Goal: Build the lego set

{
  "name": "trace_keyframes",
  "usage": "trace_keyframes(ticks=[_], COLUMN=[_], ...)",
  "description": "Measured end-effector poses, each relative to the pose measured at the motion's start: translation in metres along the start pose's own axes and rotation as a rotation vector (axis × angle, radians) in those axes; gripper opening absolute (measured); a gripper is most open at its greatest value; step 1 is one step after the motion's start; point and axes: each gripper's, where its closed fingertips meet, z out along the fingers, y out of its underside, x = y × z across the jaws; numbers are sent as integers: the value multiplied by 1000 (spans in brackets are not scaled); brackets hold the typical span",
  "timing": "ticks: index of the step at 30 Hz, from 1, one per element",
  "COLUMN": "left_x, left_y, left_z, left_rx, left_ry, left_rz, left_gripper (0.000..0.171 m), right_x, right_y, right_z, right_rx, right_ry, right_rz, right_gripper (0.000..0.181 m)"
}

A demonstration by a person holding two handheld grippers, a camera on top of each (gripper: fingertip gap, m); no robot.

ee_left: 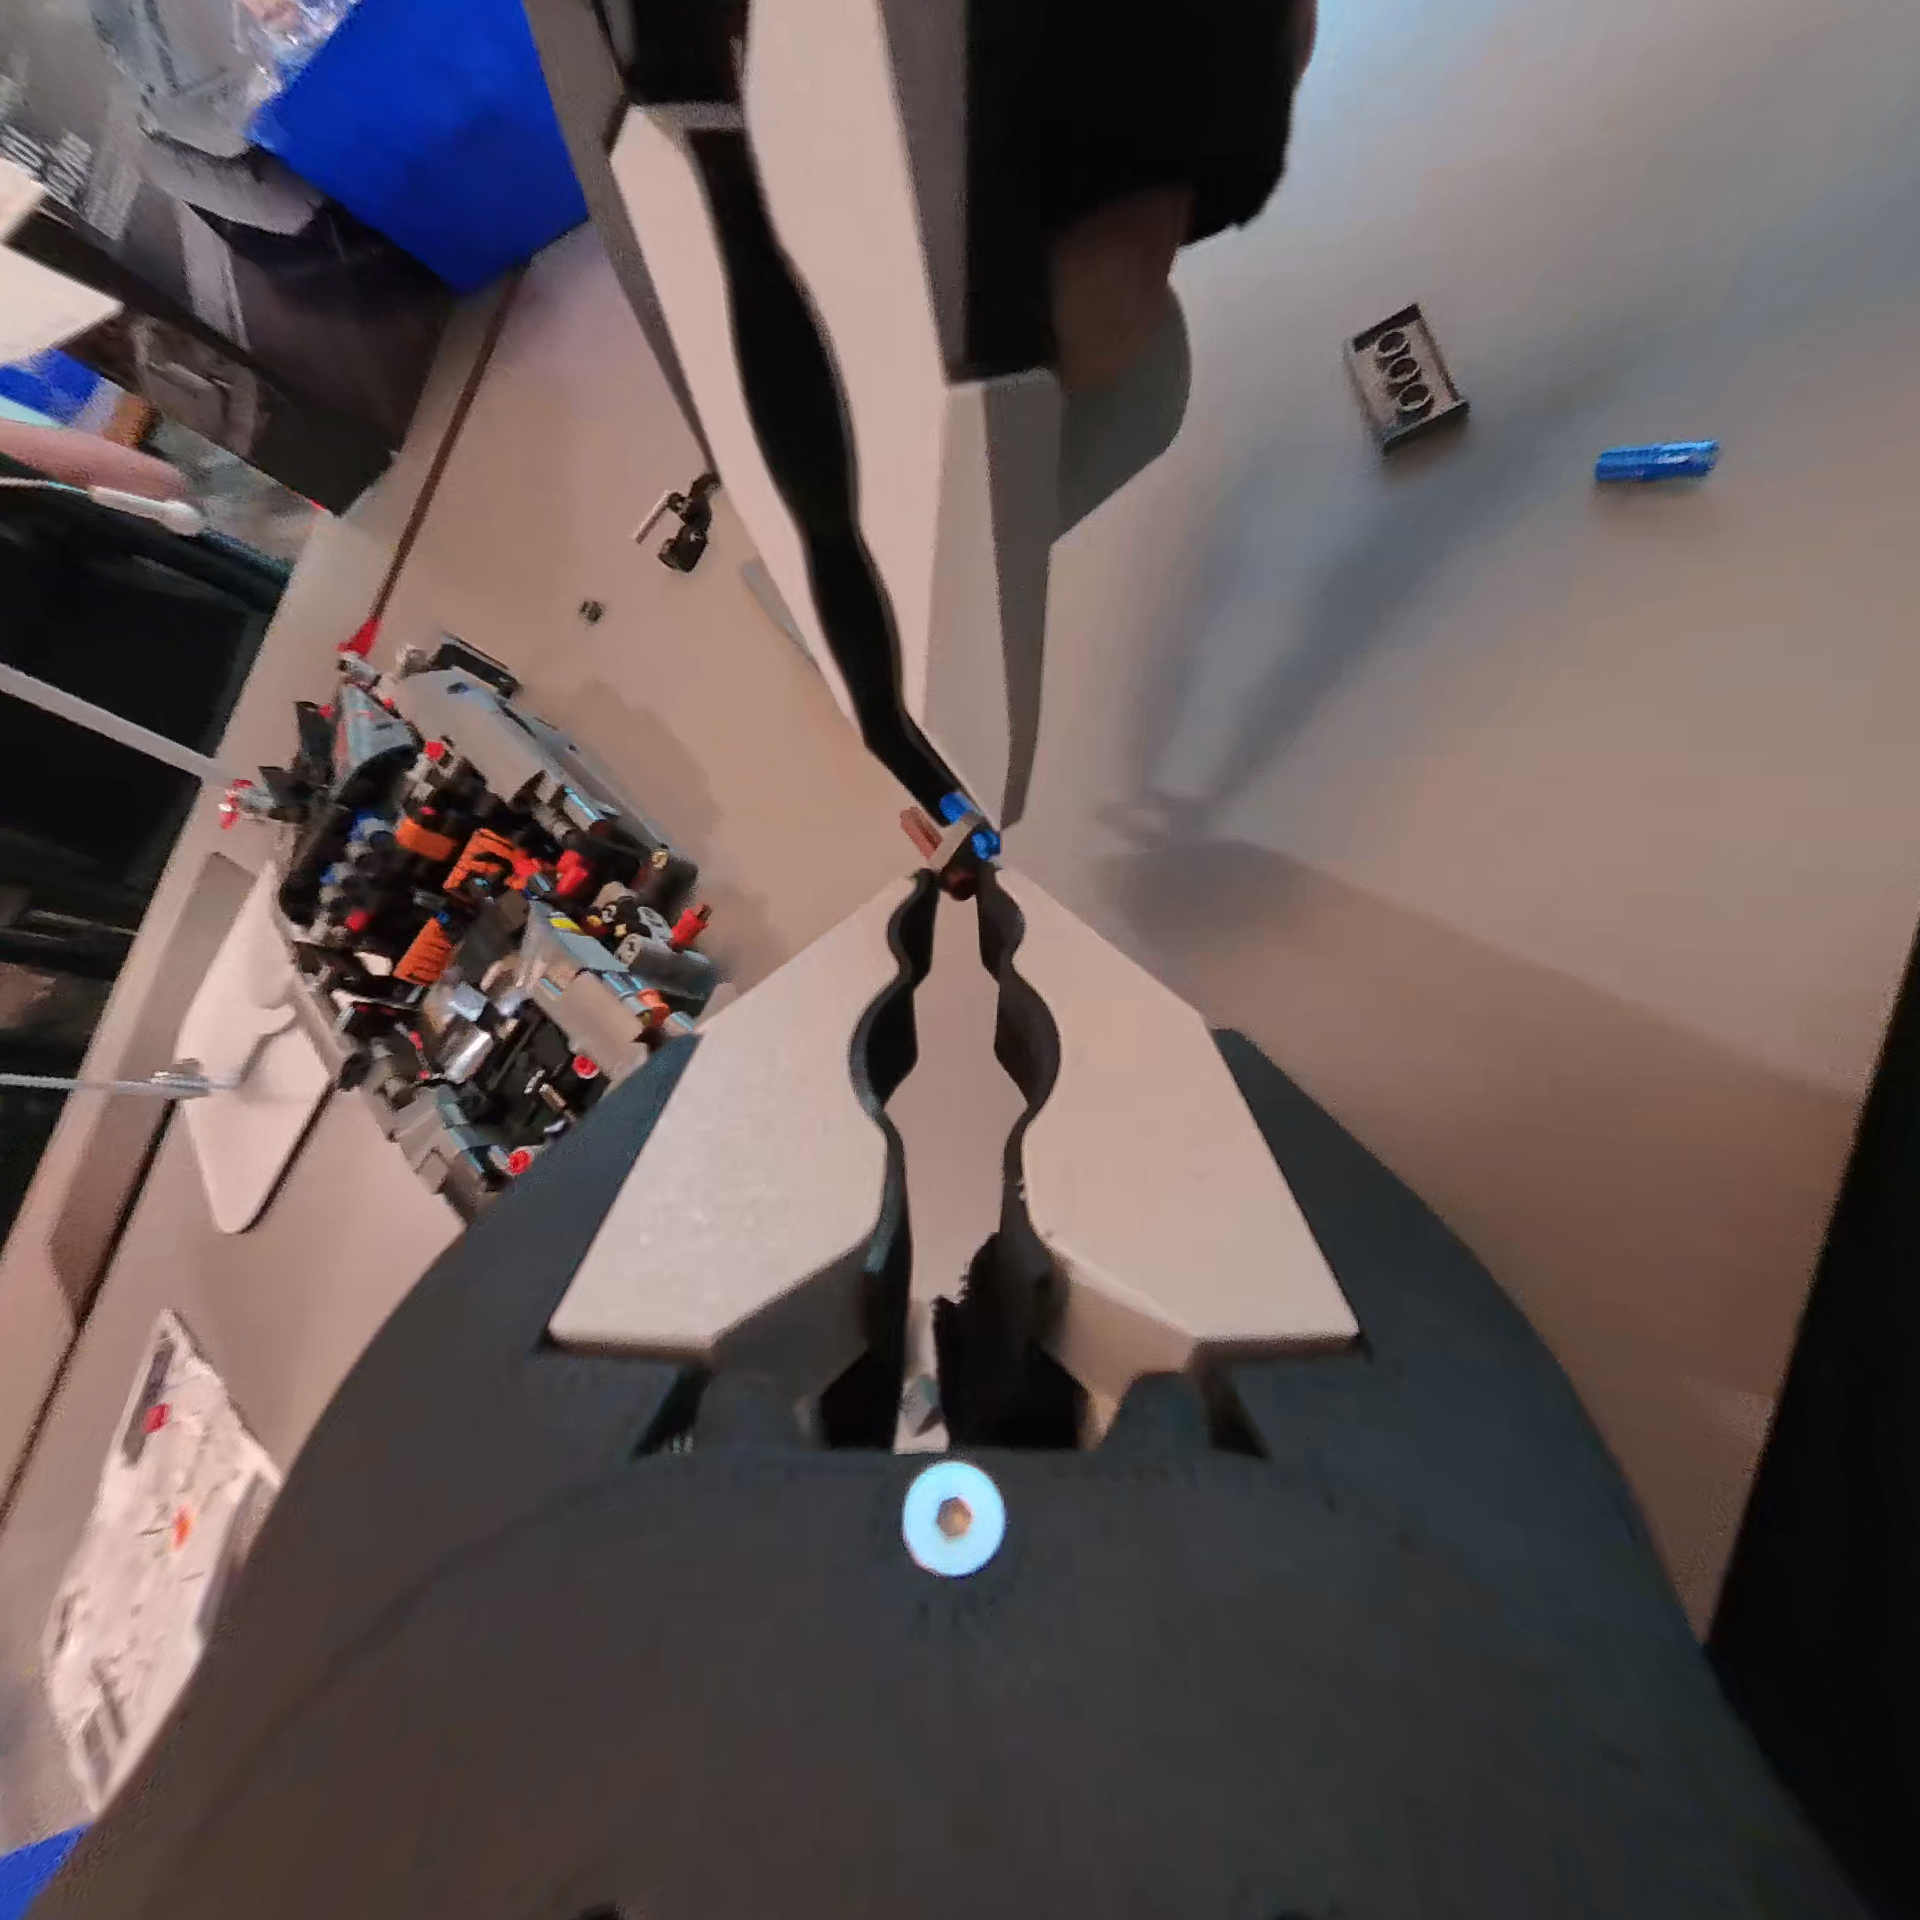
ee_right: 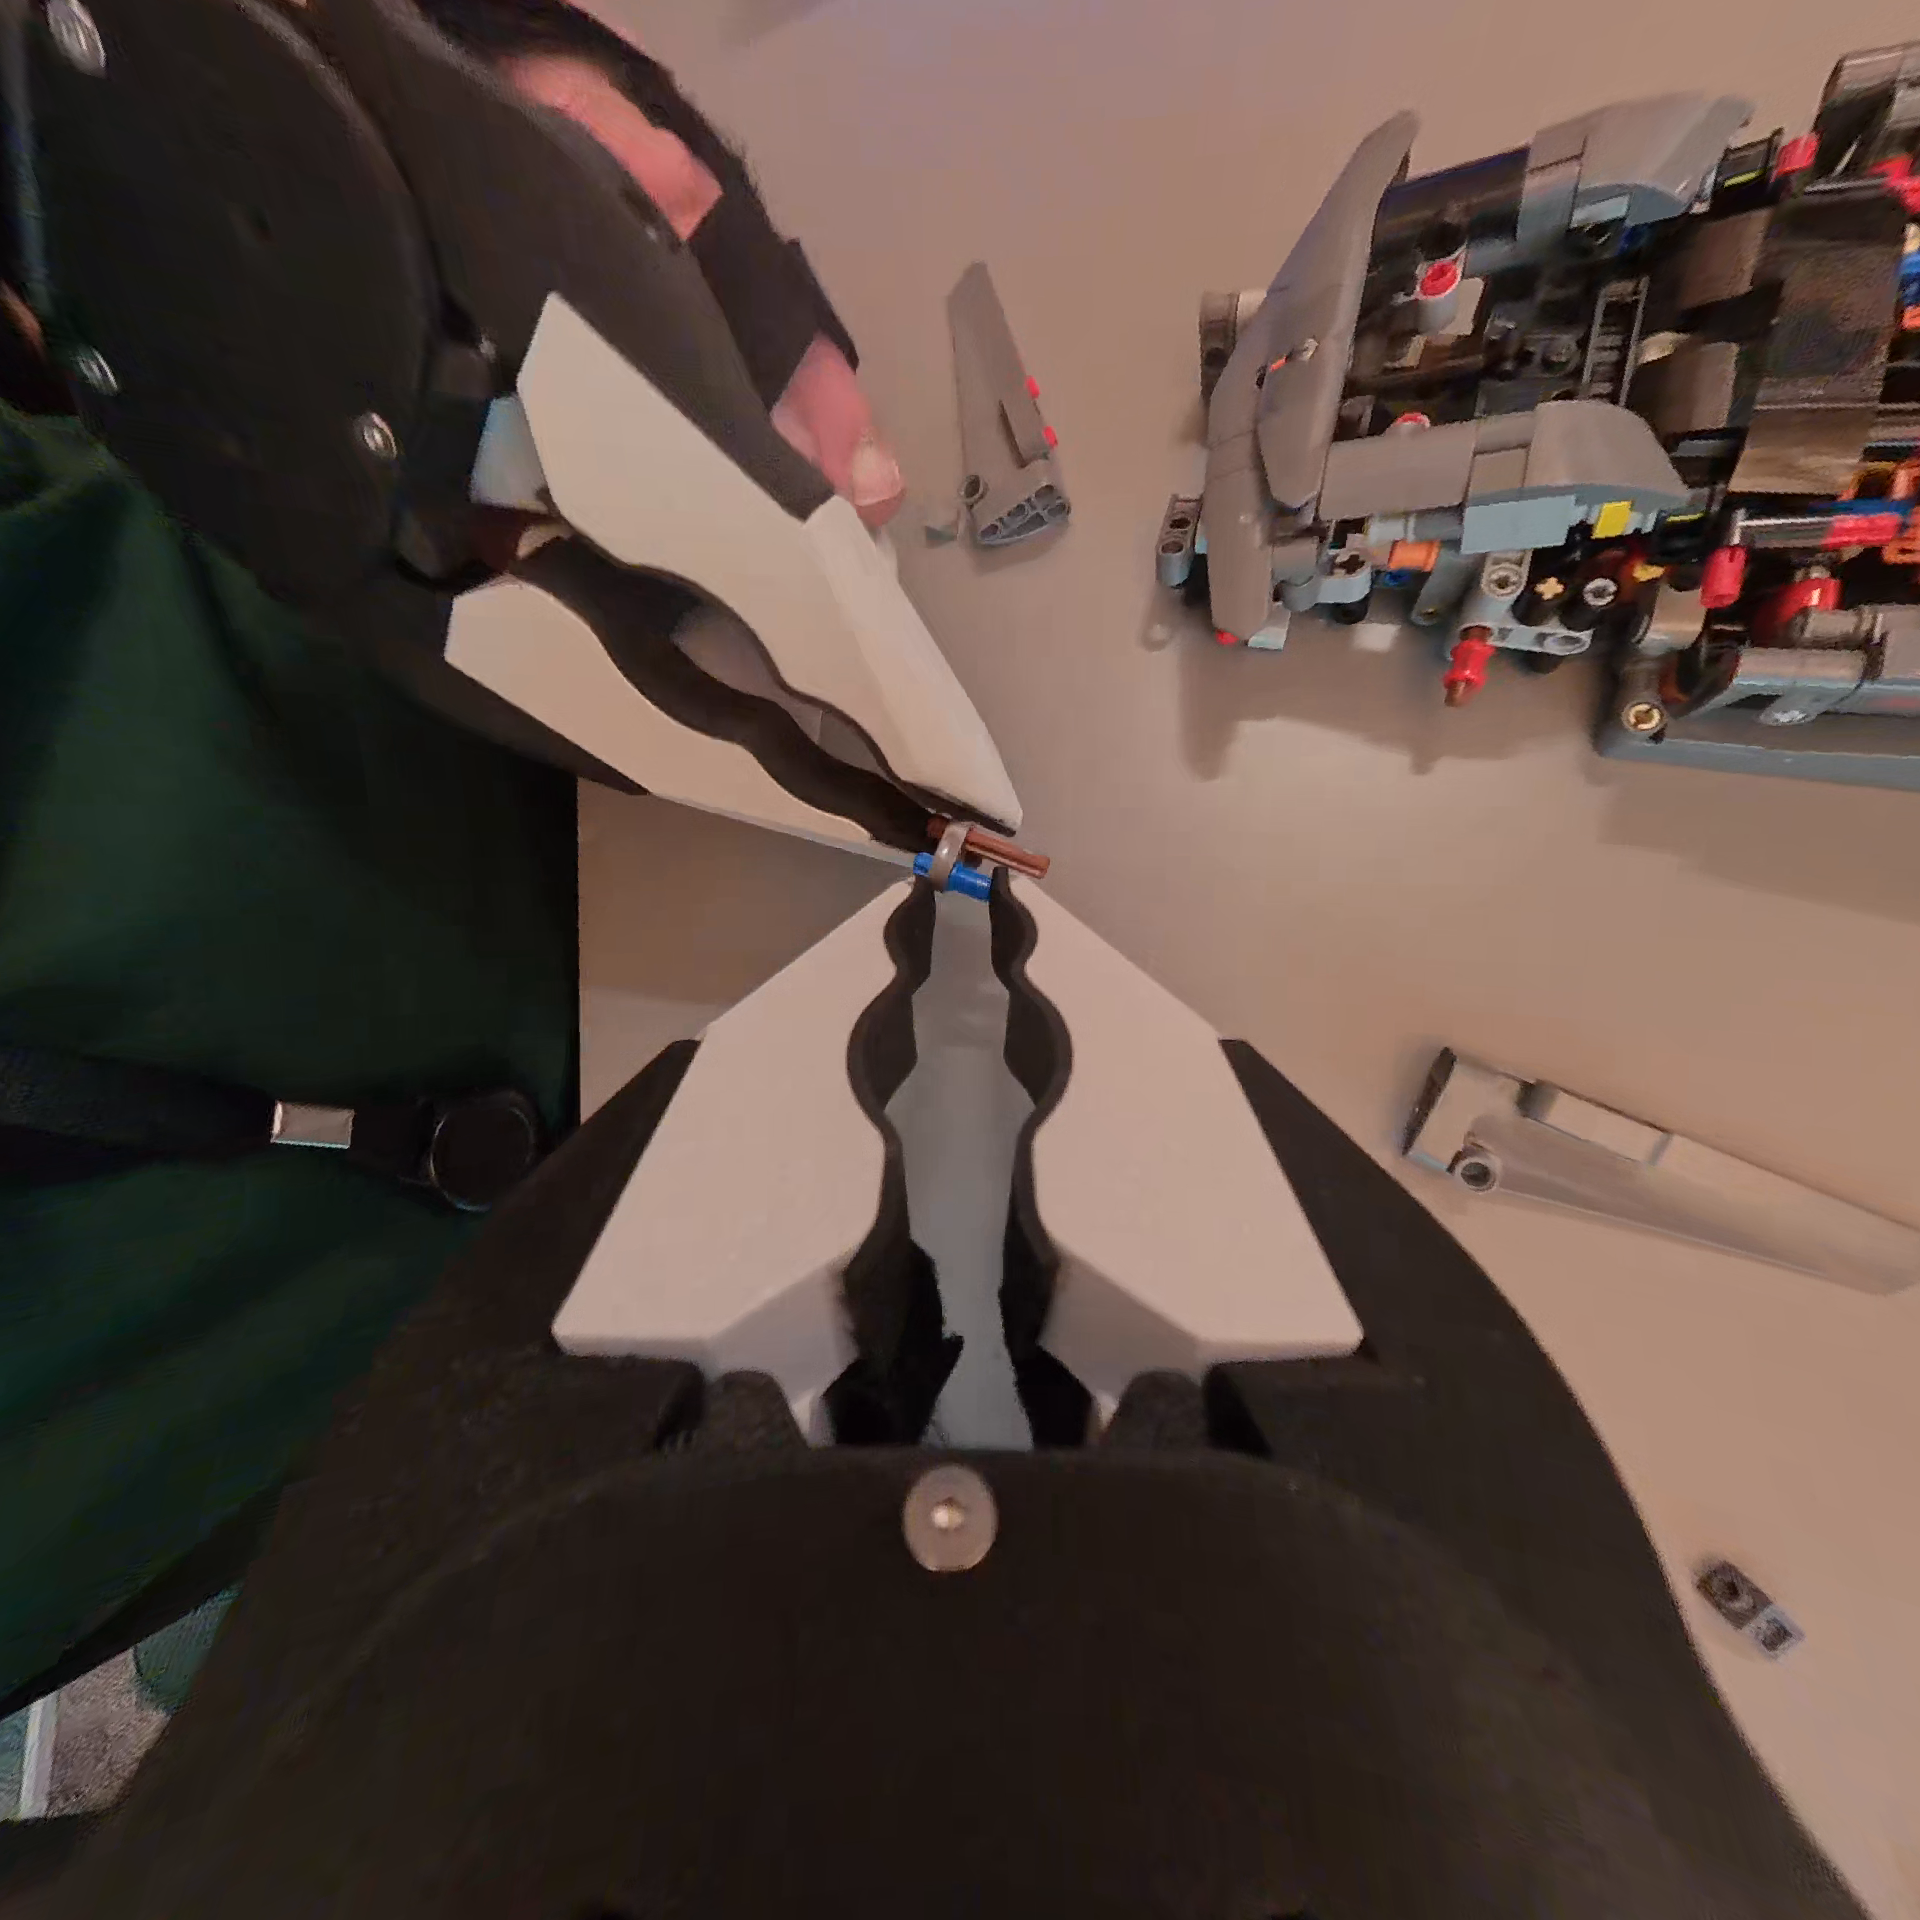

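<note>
Left wrist view, left to right. Printed instruction sheet (ee_left: 156, 1538) lies flat at lower left of the pale table (ee_left: 1455, 1039). Above it, a blue bin (ee_left: 416, 135) at the table's far edge. The part-built Lego model (ee_left: 478, 914), grey shell over black, orange and red Technic parts, sits on the table left of the gripper tips. Mid-frame, the left gripper (ee_left: 956, 883) has its tips nearly together, pinching a small assembly (ee_left: 961, 842): a brown axle through a grey connector with a blue pin. The right gripper (ee_left: 971, 810) comes in from above, tip to tip with it on the same piece. Farther right, a dark grey plate (ee_left: 1408, 379) lies on the table with a loose blue pin (ee_left: 1657, 460) just beside it.

Right wrist view, left to right. A person's dark green sleeve (ee_right: 260, 831) fills the left edge; a hand (ee_right: 821, 416) holds the left gripper (ee_right: 961, 826) body. Both grippers meet at centre: the right gripper (ee_right: 951, 894) is narrowed onto the blue pin end of the small assembly (ee_right: 971, 862), the left on the brown axle side. A grey panel piece (ee_right: 1003, 416) lies beyond. The model (ee_right: 1558, 447) occupies upper right; a second long grey panel (ee_right: 1662, 1174) lies below it, and a small grey plate (ee_right: 1751, 1605) sits at lower right.
</note>
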Motion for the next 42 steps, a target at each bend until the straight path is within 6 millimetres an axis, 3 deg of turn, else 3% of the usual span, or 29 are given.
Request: trace_keyframes(ticks=[3,6,13,17,19,27,37,42], left_x=[-5,-12,-25,-29,-24,-24,-31,-25], left_y=[-2,-7,-42,-52,-59,-66,-57,-52], left_z=[-3,-7,-30,-42,-50,-58,-64,-59], left_rx=[26,93,436,569,618,704,596,455], left_ry=[-5,73,452,614,709,810,602,506], left_rz=[-71,-270,-823,-976,-997,-1062,-850,-672], left_gripper=[5,5,5,5,5,5,21,9], right_x=[0,8,-2,-6,-10,-24,-26,-28], right_y=[-8,-28,-43,-51,-54,-58,-53,-52], right_z=[-5,-20,-37,-48,-52,-58,-52,-47], right_rx=[30,154,301,422,475,535,374,256], right_ry=[6,70,64,-19,-89,-206,-217,-219], right_rz=[-9,-12,-101,-57,-31,-52,-51,-67], right_gripper=[9,29,24,14,14,4,2,2])
